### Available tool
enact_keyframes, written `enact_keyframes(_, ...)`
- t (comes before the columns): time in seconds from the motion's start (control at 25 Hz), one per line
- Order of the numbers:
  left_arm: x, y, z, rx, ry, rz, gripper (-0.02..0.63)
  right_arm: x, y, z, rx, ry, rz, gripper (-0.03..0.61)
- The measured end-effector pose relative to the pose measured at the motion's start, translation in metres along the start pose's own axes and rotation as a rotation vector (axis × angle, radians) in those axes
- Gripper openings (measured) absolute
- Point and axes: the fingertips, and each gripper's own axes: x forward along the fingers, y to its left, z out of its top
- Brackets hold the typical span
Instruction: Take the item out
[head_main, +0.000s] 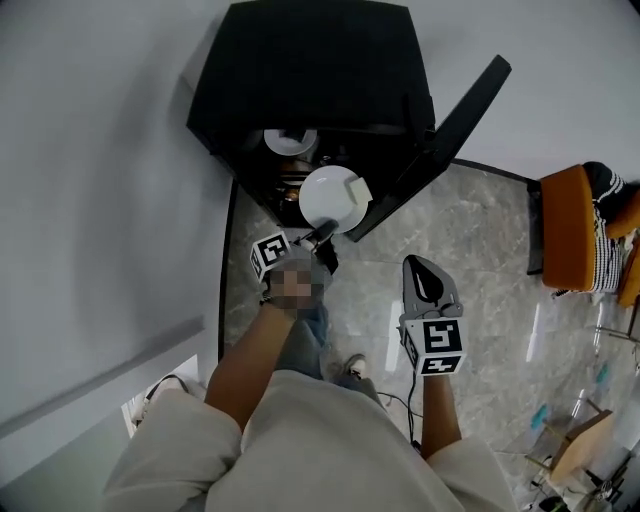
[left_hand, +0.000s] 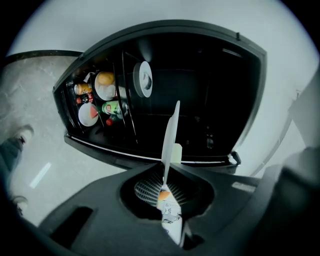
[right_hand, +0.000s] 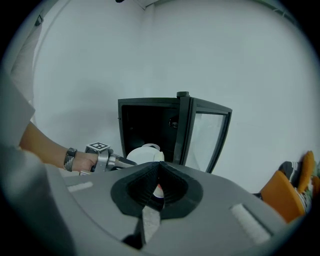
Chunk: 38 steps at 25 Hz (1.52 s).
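A black cabinet (head_main: 310, 75) stands against the wall with its door (head_main: 462, 118) swung open. My left gripper (head_main: 318, 238) is shut on the rim of a white plate (head_main: 330, 197), held just in front of the opening. A pale block (head_main: 359, 190) lies on the plate's far edge. In the left gripper view the plate (left_hand: 170, 132) shows edge-on between the shut jaws of my left gripper (left_hand: 167, 175). My right gripper (head_main: 429, 282) hangs over the floor to the right, shut and holding nothing. In the right gripper view its tips (right_hand: 159, 169) meet below the plate (right_hand: 145, 153).
Wire shelves inside the cabinet hold a white dish (left_hand: 144, 79), an orange-topped dish (left_hand: 105, 85), a green bottle (left_hand: 113, 106) and another plate (left_hand: 88, 114). The glass door (right_hand: 202, 135) stands to the right of the opening. An orange chair (head_main: 569, 226) stands far right. A cable (head_main: 405, 405) lies on the marble floor.
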Motion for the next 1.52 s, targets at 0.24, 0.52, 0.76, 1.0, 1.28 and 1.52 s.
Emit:
enact_keyframes(0.24, -0.045, -0.039, -0.057, -0.031, -0.031, -0.072, 0.015, -0.037, 0.008, -0.007, -0.01, -0.031, 0.008, 0.006)
enact_keyframes(0.52, -0.111, -0.064, -0.125, -0.002, -0.039, -0.05, 0.015, -0.081, 0.029, -0.013, -0.035, -0.089, 0.046, 0.006)
enact_keyframes(0.76, -0.156, -0.089, -0.182, 0.013, -0.065, -0.138, 0.015, -0.12, 0.046, -0.029, -0.061, -0.128, 0.091, 0.006)
enact_keyframes(1.0, -0.182, -0.115, -0.24, 0.089, -0.083, -0.192, 0.015, -0.168, 0.057, -0.04, -0.084, -0.175, 0.151, 0.006)
enact_keyframes(1.28, -0.221, -0.116, -0.307, 0.063, -0.124, -0.227, 0.015, -0.225, 0.068, -0.057, -0.106, -0.193, 0.174, 0.006)
enact_keyframes(1.52, -0.24, -0.104, -0.339, 0.047, -0.159, -0.21, 0.015, -0.256, 0.07, -0.082, -0.13, -0.163, 0.19, 0.005)
